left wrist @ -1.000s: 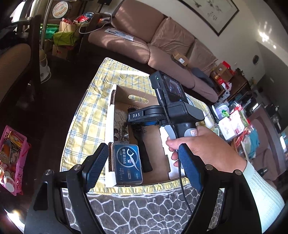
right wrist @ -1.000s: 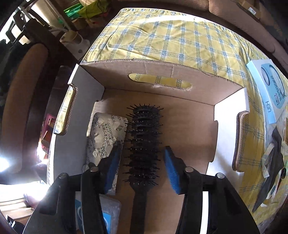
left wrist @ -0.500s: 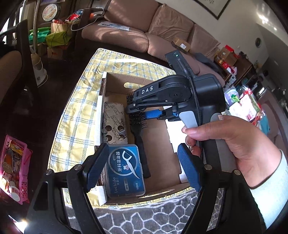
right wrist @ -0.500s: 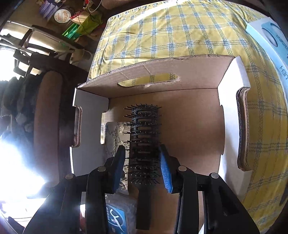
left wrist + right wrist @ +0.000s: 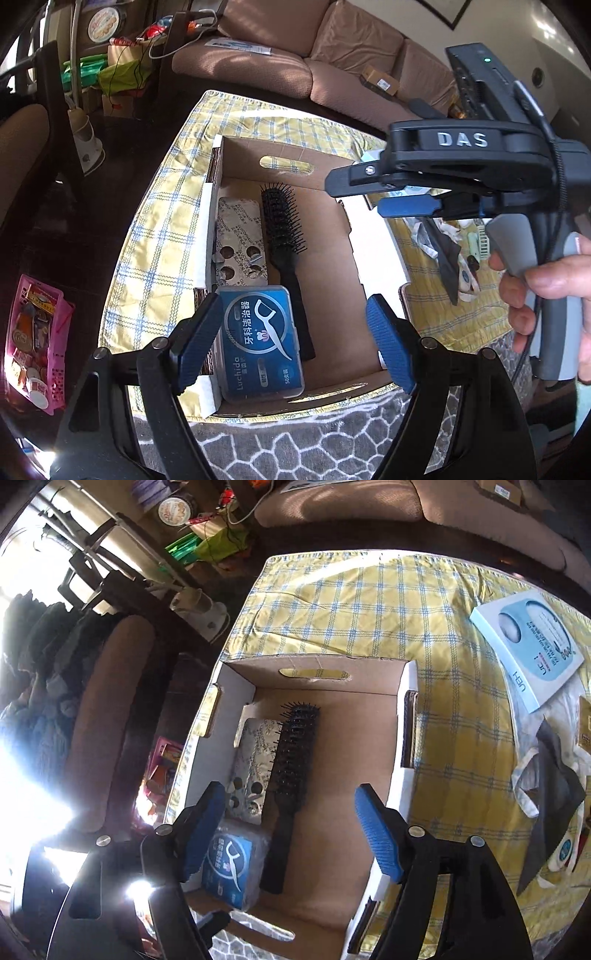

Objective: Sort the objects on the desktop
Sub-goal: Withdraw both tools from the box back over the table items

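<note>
Both grippers are standing apart, empty. Right gripper (image 5: 291,832), jaws just opening, is leaving the hairbrush (image 5: 291,764) lying in the cardboard box (image 5: 317,662); left gripper (image 5: 295,345) is hovering.

Brown sofa (image 5: 295,48) behind table; pink basket (image 5: 35,343) on dark floor

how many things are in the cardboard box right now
3: a black hairbrush along the middle, a silver blister pack against the left wall, a blue floss-pick case at the near-left corner. Nothing else shows.
</note>
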Tool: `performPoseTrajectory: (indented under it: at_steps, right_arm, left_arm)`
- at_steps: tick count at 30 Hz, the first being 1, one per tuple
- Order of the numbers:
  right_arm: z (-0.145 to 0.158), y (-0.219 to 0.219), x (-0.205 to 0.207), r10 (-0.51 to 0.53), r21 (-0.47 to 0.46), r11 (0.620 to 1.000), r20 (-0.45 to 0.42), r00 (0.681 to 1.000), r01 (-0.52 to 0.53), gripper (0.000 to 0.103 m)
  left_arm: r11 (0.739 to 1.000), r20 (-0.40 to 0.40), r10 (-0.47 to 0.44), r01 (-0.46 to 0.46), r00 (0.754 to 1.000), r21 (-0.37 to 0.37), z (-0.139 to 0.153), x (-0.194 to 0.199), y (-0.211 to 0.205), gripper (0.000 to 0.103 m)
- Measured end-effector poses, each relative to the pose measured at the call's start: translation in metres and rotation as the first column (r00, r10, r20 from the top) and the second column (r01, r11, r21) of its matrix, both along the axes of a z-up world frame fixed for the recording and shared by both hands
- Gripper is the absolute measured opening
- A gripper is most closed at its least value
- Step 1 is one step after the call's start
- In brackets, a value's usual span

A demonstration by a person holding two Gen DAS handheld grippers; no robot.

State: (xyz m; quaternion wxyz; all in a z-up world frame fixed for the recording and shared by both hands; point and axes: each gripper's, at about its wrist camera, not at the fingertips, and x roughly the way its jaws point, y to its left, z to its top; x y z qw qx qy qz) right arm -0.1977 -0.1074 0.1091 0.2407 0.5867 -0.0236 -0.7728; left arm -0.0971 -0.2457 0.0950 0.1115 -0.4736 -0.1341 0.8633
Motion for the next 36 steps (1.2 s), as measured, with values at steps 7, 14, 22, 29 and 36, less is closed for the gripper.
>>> performPoseTrajectory:
  at_steps: [7, 14, 22, 29, 36]
  right_arm:
    - [-0.001, 0.036, 0.046, 0.077, -0.002, 0.997, -0.029, 0.997, -0.077, 0.103]
    - [0.002, 0.095, 0.087, 0.06, 0.004, 0.998, -0.112, 0.992, -0.059, 0.103]
    - [0.013, 0.203, 0.107, -0.019, 0.062, 0.997, -0.25, 0.968, 0.036, 0.103]
    - [0.012, 0.299, 0.117, -0.135, 0.094, 0.979, -0.352, 0.926, 0.178, 0.103]
    - [0.003, 0.371, 0.113, -0.299, -0.042, 0.952, -0.335, 0.894, 0.303, 0.103]
  left_arm:
    - [1.0, 0.011, -0.021, 0.021, 1.0, -0.019, -0.006, 0.002, 0.014, 0.103]
    - [0.997, -0.028, -0.044, 0.042, 0.999, -0.063, 0.006, 0.017, 0.038, 0.103]
    - [0.969, -0.058, -0.191, 0.179, 0.98, -0.168, 0.025, 0.03, 0.125, 0.103]
    - [0.955, -0.142, -0.272, 0.249, 0.952, -0.161, 0.033, 0.02, 0.21, 0.103]
    - [0.927, -0.133, -0.369, 0.354, 0.92, -0.127, 0.002, -0.011, 0.298, 0.097]
